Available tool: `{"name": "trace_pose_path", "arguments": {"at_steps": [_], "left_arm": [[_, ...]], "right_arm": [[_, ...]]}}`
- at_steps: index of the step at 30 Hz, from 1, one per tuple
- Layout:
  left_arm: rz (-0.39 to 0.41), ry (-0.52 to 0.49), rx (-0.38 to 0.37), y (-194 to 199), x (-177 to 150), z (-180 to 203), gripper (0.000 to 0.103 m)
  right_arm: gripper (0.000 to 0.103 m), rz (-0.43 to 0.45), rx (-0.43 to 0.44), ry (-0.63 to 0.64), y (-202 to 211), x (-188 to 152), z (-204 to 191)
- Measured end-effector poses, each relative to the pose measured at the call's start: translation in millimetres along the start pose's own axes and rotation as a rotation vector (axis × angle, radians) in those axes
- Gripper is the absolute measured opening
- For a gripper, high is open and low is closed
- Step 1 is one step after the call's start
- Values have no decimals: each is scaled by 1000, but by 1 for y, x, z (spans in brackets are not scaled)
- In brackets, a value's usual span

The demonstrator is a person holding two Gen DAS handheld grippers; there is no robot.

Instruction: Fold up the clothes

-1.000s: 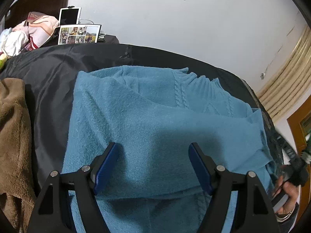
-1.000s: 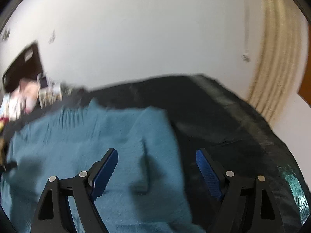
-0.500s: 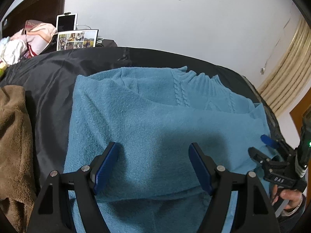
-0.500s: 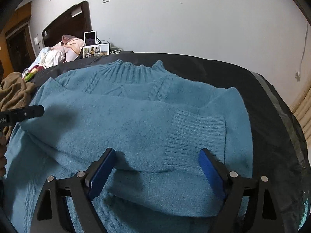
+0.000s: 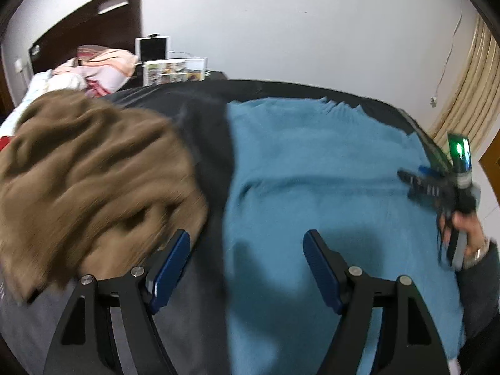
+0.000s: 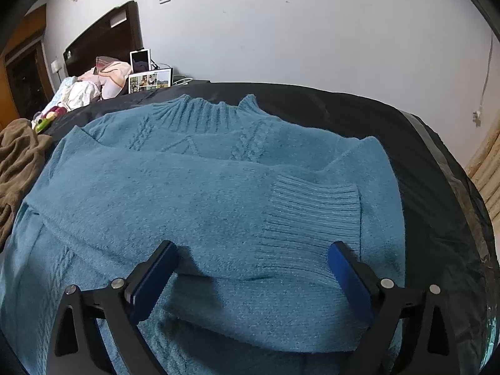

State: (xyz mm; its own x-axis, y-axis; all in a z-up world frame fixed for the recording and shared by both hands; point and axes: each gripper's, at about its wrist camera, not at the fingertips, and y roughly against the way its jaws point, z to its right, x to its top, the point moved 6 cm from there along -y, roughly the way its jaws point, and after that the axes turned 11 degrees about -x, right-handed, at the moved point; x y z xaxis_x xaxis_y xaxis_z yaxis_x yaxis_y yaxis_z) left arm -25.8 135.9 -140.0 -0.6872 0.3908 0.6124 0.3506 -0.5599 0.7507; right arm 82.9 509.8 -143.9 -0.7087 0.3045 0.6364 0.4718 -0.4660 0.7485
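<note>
Sweater (image 6: 218,193): blue knit, laid flat on dark cover (image 6: 415,143), one sleeve folded across chest, ribbed cuff (image 6: 312,212) at right | left gripper (image 5: 247,268): fingers spread wide, nothing held, poised over sweater's left edge | right gripper (image 6: 253,278): fingers wide, nothing held, above cuff | brown garment (image 5: 87,181): heaped at left

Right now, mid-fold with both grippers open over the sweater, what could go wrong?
1. The left gripper straddles the blue sweater edge beside the brown garment; closing may snag both.
2. The folded sleeve cuff lies loose; the right gripper could drag it askew.
</note>
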Motion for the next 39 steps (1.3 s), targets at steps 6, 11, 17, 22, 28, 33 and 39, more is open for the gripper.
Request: {"name": "trace_pose_path", "arguments": {"at_steps": [6,11,17,22,28,33,39], "left_arm": [[-45,-5,10,32,-72,-21,79],[-46,21,-93,35,-97,-14,79],[-51,-12,-175,37,-110,7,79],[-88,-52,-184,36,-128,22,79],[-88,-89,-206,43,-141,39,79],[-80,-152,-191,52,-149,55,79],[-71,-172,-176,57,-152,58,79]], "right_arm": [[101,30,-21,-18,18,-3,7],[101,145,116,-51,94,-24,21],[101,241,192,-85,179,-83,61],[101,222,197,-110,221,-161,89],[101,115,104,-70,230,-240,95],[101,114,74,8,242,-275,78],[83,72,80,136,248,-305,52]]}}
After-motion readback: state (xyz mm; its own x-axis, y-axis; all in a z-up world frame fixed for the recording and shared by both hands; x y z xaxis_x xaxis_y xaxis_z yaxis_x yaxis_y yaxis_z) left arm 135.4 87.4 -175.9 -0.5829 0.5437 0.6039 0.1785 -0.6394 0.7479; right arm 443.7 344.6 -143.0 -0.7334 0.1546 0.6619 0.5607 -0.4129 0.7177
